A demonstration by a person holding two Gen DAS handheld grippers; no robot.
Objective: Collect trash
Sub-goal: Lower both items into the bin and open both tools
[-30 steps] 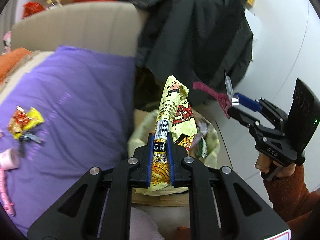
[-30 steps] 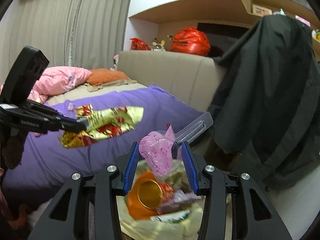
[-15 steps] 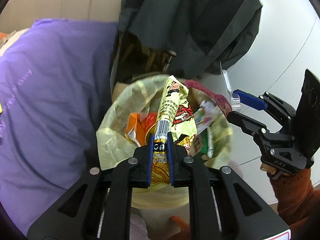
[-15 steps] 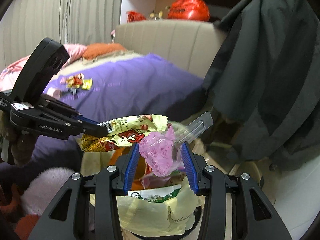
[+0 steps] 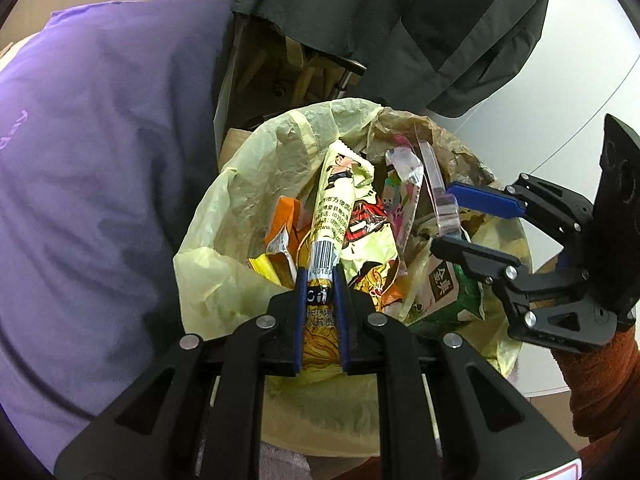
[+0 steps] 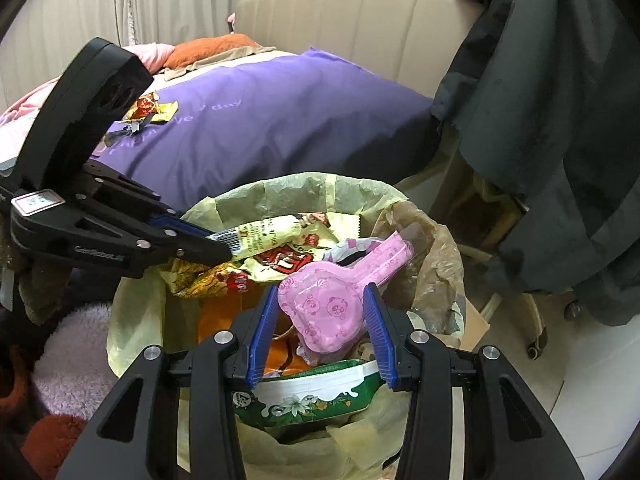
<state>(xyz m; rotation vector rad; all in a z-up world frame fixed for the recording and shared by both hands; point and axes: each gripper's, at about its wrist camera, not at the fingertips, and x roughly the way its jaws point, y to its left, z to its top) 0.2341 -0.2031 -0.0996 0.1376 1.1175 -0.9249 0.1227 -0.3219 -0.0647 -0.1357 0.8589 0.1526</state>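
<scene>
My left gripper [image 5: 320, 276] is shut on a yellow snack wrapper [image 5: 340, 184], which hangs over the mouth of the trash bin lined with a yellow bag [image 5: 248, 168]. To its right, my right gripper [image 5: 452, 220] holds a clear plastic blister pack [image 5: 434, 184]. In the right wrist view, my right gripper [image 6: 320, 292] is shut on this pink blister pack [image 6: 332, 296] just above the bin bag [image 6: 304, 192]. The left gripper [image 6: 216, 246] comes in from the left with the wrapper [image 6: 272, 236]. The bin is nearly full of other wrappers.
A purple bedcover [image 5: 100, 140] lies left of the bin, with loose wrappers [image 6: 152, 108] on it. A dark jacket [image 5: 420, 20] hangs over a chair behind the bin. A green-and-white package [image 6: 316, 396] lies in the bin. A pink fluffy item [image 6: 76, 344] sits at lower left.
Both grippers have sunk and tipped downward from above the bed's edge to the bin's mouth. Each keeps its hold: left on the wrapper, right on the pink pack.
</scene>
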